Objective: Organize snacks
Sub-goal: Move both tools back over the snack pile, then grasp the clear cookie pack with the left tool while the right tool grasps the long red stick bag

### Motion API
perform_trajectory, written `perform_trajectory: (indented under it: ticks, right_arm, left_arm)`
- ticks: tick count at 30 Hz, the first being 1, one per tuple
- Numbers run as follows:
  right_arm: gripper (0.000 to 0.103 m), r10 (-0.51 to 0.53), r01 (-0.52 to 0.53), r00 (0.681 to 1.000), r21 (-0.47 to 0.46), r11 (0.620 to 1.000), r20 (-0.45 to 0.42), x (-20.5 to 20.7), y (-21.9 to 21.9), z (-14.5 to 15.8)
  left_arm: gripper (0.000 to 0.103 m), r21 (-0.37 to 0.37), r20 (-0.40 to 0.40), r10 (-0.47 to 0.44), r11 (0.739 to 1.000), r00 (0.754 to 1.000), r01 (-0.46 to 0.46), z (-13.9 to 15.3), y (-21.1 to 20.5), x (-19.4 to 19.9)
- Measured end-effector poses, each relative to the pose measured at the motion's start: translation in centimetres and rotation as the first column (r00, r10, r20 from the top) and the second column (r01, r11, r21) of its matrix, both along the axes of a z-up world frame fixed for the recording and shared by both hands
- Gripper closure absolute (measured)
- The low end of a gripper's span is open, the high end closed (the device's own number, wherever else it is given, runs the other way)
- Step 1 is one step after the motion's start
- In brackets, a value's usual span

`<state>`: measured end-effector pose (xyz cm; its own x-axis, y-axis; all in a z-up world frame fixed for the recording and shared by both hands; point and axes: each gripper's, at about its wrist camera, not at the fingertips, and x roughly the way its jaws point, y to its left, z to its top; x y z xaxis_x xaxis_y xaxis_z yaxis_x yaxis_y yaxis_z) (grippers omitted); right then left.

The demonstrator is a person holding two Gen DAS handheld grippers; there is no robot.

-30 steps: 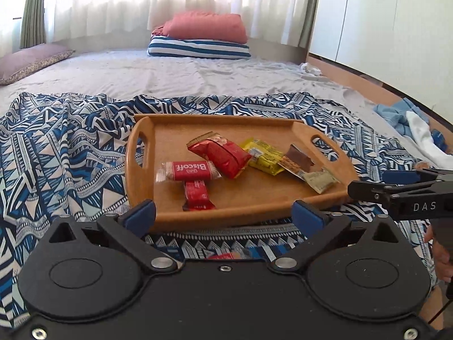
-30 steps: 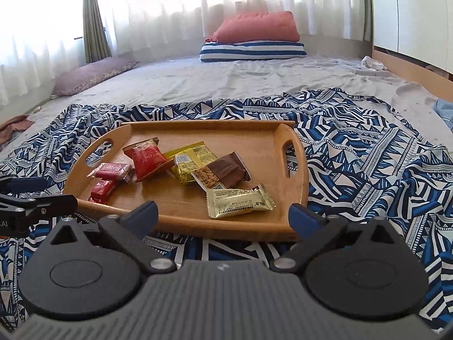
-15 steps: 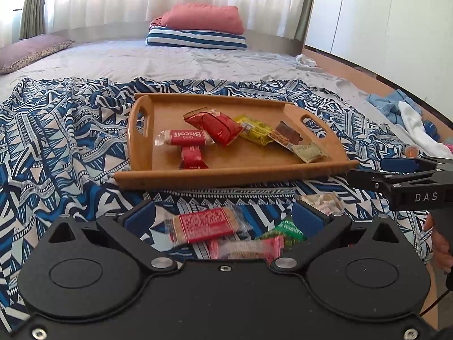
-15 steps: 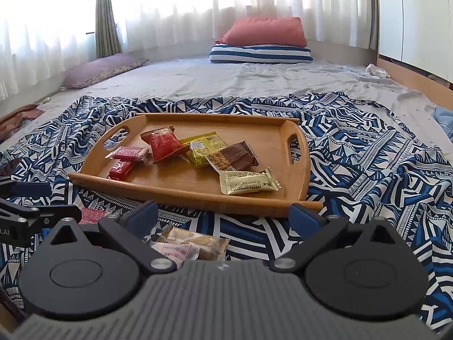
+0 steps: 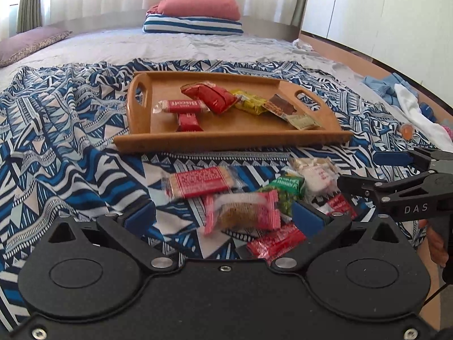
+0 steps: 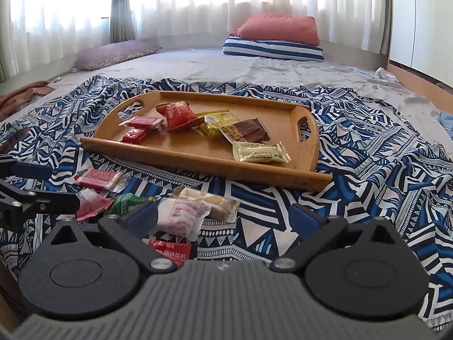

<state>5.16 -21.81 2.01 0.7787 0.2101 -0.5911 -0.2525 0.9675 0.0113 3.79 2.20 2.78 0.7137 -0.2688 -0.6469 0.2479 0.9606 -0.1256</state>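
We held both grippers — left gripper [image 5: 223,215], right gripper [image 6: 223,215] — spread wide, grasping nothing, over loose snacks [image 5: 243,195] on the blanket [image 5: 70,141]; six, perhaps, lay in the tray [image 5: 136,113].

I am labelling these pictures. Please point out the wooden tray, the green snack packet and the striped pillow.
wooden tray [image 6: 198,167]: right wrist view, on its near rim.
green snack packet [image 5: 287,188]: left wrist view, on its front face.
striped pillow [image 6: 271,48]: right wrist view, on its front side.
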Motion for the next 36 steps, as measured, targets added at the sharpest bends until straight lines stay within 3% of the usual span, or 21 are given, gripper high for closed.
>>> perform_trajectory:
  ticks: [11,19,22,32,36]
  right_arm:
    - [0.0,0.062,-0.063,0.998,-0.006,0.998,-0.005,-2.3,1.2,-0.9]
    - [0.0,0.114,-0.114,0.993,0.005,0.993,-0.007,-3.3,2.2,-1.4]
    - [0.0,0.127,-0.127,0.992,0.01,0.992,-0.008,-3.3,2.8,-1.7]
    - [0.0,0.14,-0.139,0.99,0.043,0.989,-0.019,-2.9,4.7,-2.4]
    - [0.0,0.148,-0.147,0.989,0.044,0.988,-0.019,-2.7,5.6,-2.4]
  left_arm:
    - [0.005,-0.024,-0.015,-0.027,0.999,1.0,0.027,-0.7,-0.7,0.7]
    - [0.012,-0.152,-0.105,-0.028,0.988,0.994,0.012,-1.8,-0.2,3.3]
    - [0.04,-0.126,-0.088,-0.03,0.992,0.996,0.019,-1.5,-0.4,3.1]
    - [0.056,-0.087,-0.088,-0.009,0.996,0.996,0.001,-0.6,-0.4,2.4]
    - [0.057,-0.07,-0.066,0.016,0.997,0.998,-0.02,0.0,0.3,2.3]
